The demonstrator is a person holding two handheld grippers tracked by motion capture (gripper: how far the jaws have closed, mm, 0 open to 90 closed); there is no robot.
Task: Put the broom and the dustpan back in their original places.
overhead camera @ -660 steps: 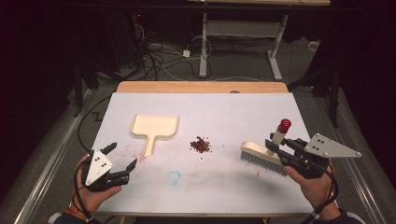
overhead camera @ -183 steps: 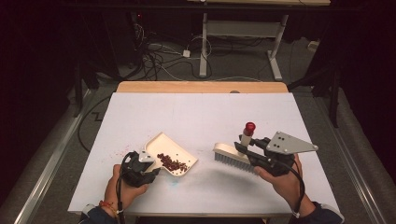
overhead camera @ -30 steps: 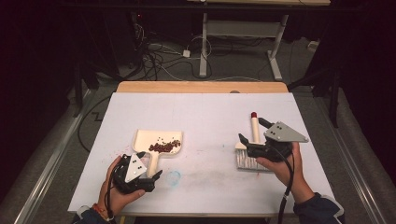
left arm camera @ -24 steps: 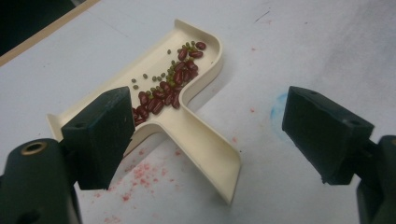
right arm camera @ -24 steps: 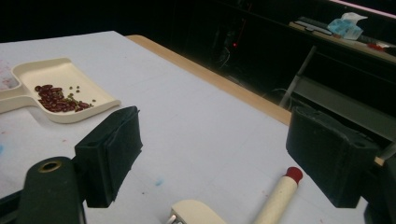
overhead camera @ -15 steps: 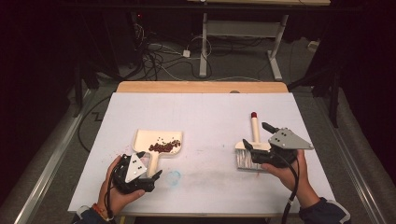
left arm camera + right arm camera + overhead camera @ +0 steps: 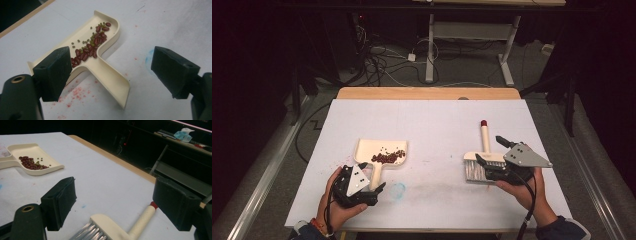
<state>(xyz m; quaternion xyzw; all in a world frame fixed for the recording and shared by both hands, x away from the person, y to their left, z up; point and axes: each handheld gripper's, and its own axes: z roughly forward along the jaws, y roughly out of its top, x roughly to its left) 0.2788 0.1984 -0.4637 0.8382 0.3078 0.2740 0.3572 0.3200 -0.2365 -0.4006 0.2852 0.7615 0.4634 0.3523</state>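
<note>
Left gripper view: your fingers are released around the dustpan handle; bump it and beans spill toward twelve o'clock.

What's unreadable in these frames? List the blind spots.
- Dustpan: in the left gripper view the left jaw covers part of its pan and some beans.
- Brush: in the right gripper view the bottom edge cuts off the bristles.
- Brush bristles, high view: partly under the right gripper.
- Dustpan handle end, high view: hidden behind the left gripper.
- Bean count: too small in the high view.
</note>
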